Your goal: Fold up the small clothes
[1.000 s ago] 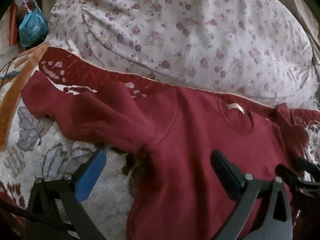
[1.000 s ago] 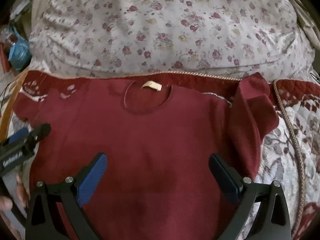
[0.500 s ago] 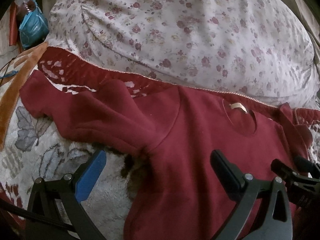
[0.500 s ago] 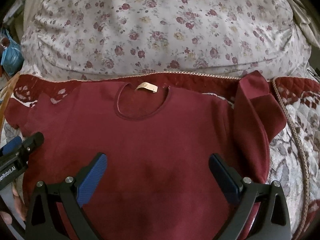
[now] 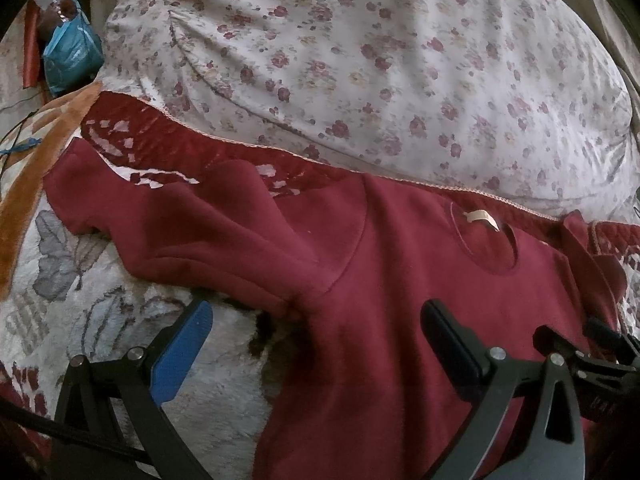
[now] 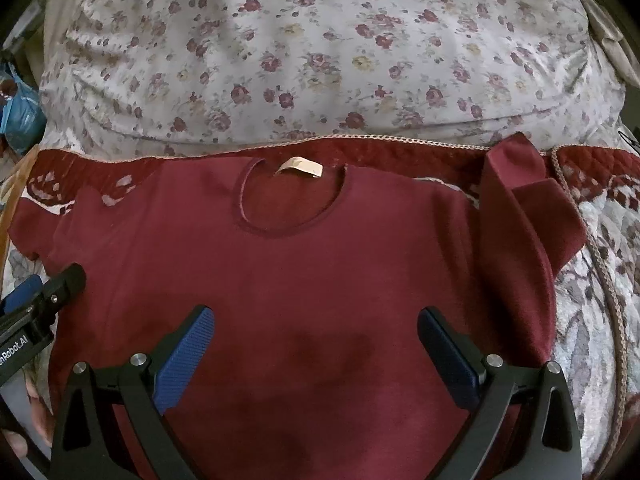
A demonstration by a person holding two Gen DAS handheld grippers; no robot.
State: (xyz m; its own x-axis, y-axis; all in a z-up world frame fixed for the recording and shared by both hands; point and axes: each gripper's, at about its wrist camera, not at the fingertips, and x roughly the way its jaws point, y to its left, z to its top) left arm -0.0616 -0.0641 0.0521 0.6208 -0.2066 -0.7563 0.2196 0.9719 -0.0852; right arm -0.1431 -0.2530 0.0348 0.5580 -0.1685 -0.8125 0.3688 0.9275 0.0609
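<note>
Right tool (image 6: pixel 316 352) spread, over shirt (image 6: pixel 300 272) middle

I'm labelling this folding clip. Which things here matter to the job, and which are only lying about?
Part of the job: red sweater, left gripper, right gripper, both open.

Lying about: floral pillow, blue bag, patterned blanket.

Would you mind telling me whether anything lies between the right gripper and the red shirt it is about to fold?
Nothing visible does. The right gripper is open directly over the red shirt, whose front is bare of other things.
</note>
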